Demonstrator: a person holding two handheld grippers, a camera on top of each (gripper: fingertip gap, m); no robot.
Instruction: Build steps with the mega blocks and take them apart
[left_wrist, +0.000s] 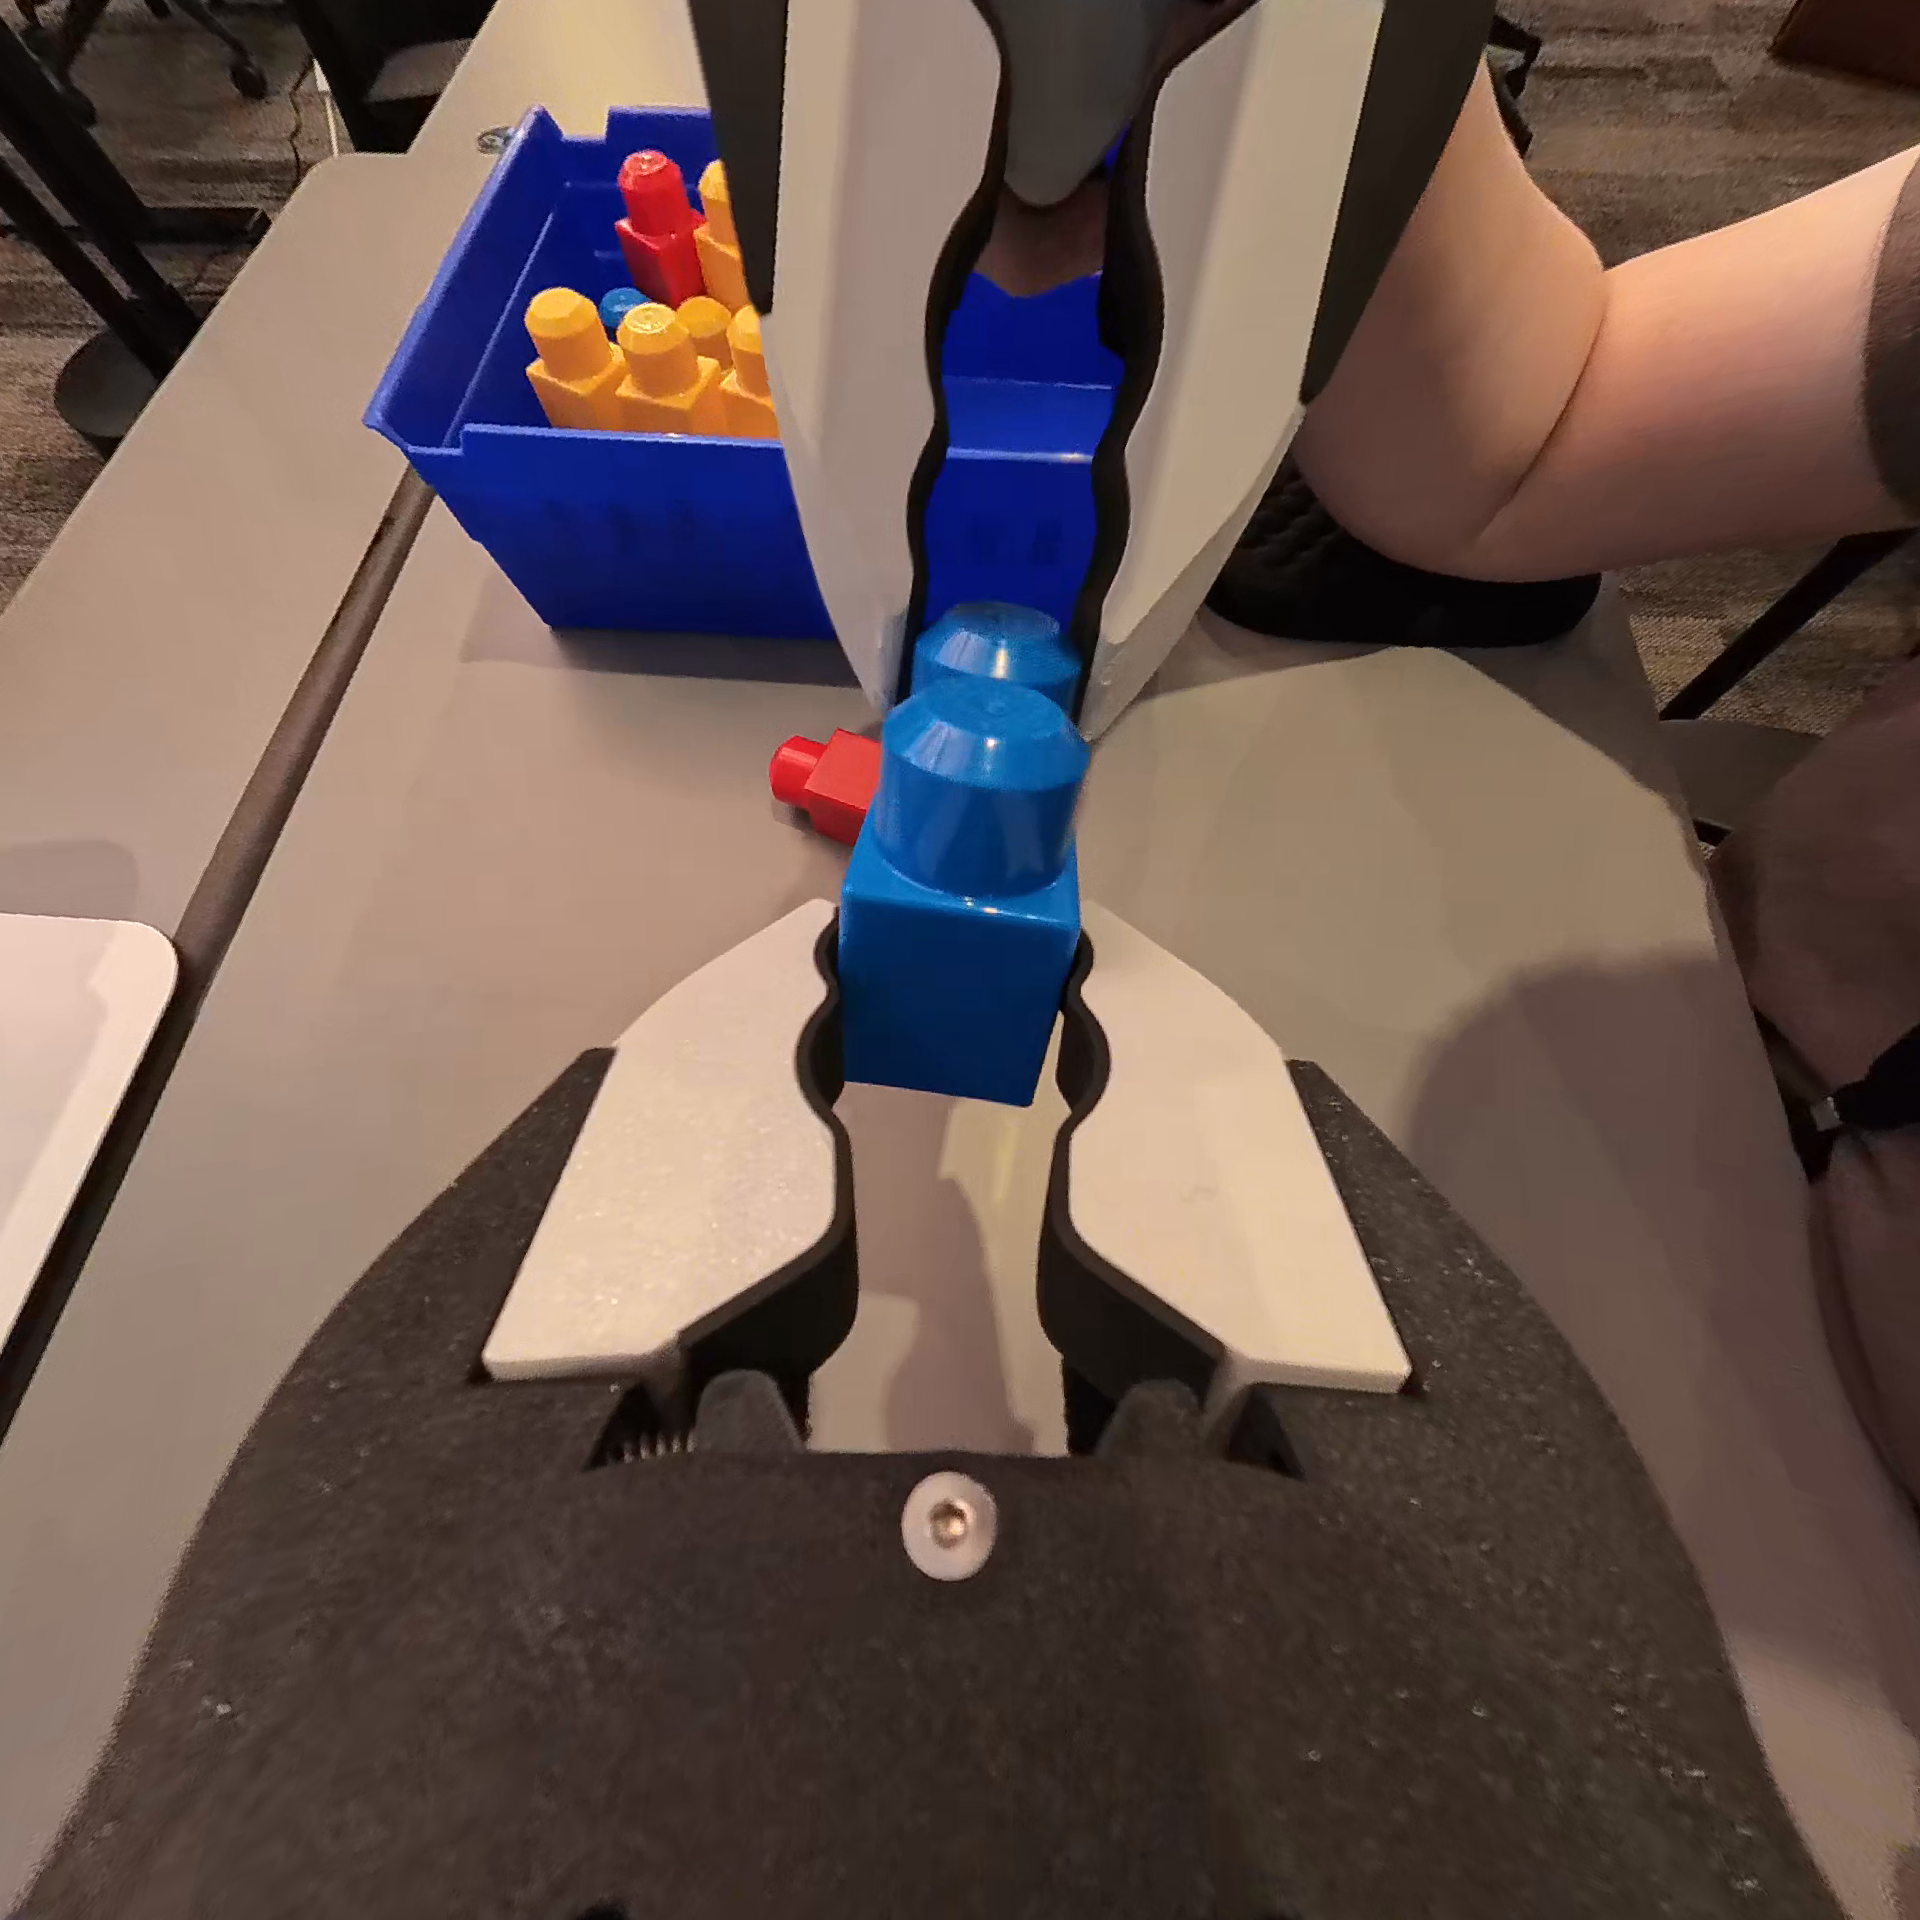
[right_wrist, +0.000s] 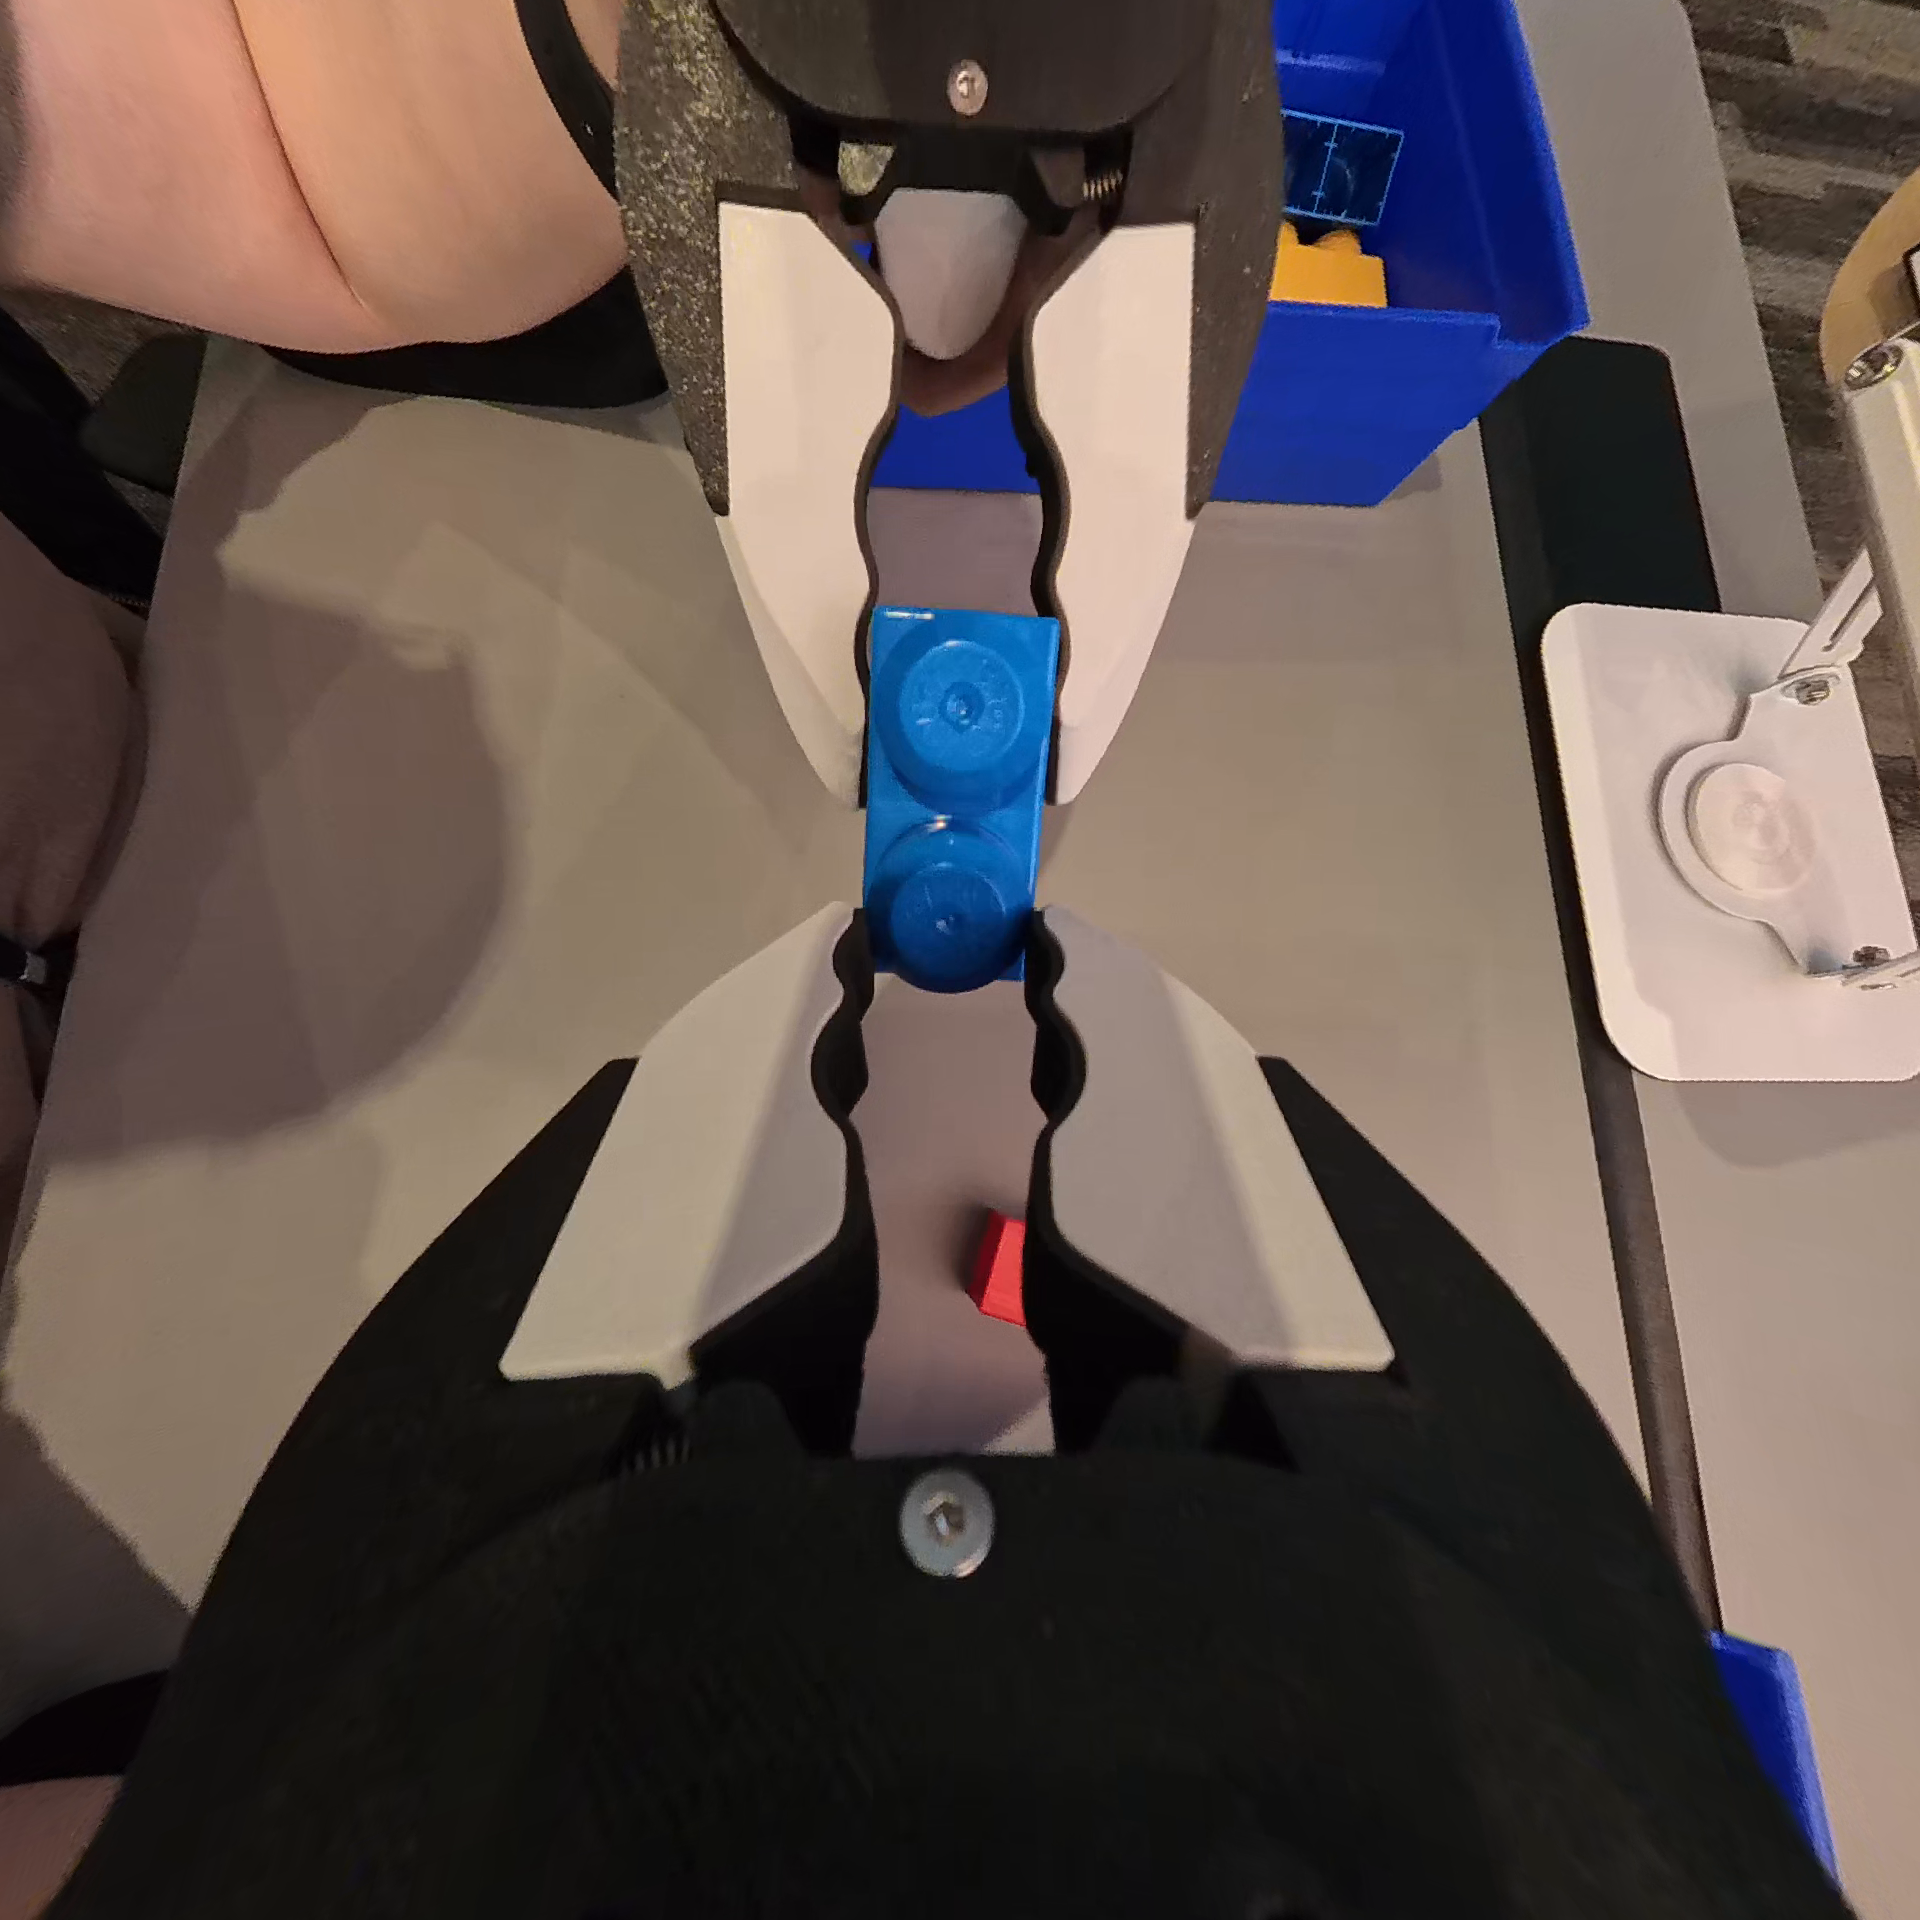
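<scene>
Left wrist view: behind the blue block (left_wrist: 961, 935), a blue bin (left_wrist: 623, 520) holds yellow blocks (left_wrist: 623, 374) and a red block (left_wrist: 660, 229). The left gripper (left_wrist: 951, 971) is clamped on the blue block's near end, the right gripper (left_wrist: 992, 675) on its far end; a small red block (left_wrist: 831, 784) lies just left. Right wrist view: the right gripper (right_wrist: 945, 935) pinches the blue block's (right_wrist: 956, 790) near end, the left gripper (right_wrist: 961, 717) its far end, above the grey table (right_wrist: 416, 831); the bin (right_wrist: 1403, 395) sits beyond

Office or meeting-room setting. Grey laminate table (left_wrist: 312, 790) with rounded edges, butted against a second grey table left of it. Patterned carpet tile (left_wrist: 156, 135) beyond the table; black chair bases (left_wrist: 94, 384) on castors stand on it. Blue plastic bin (left_wrist: 623, 530) on the table's far side.
</scene>
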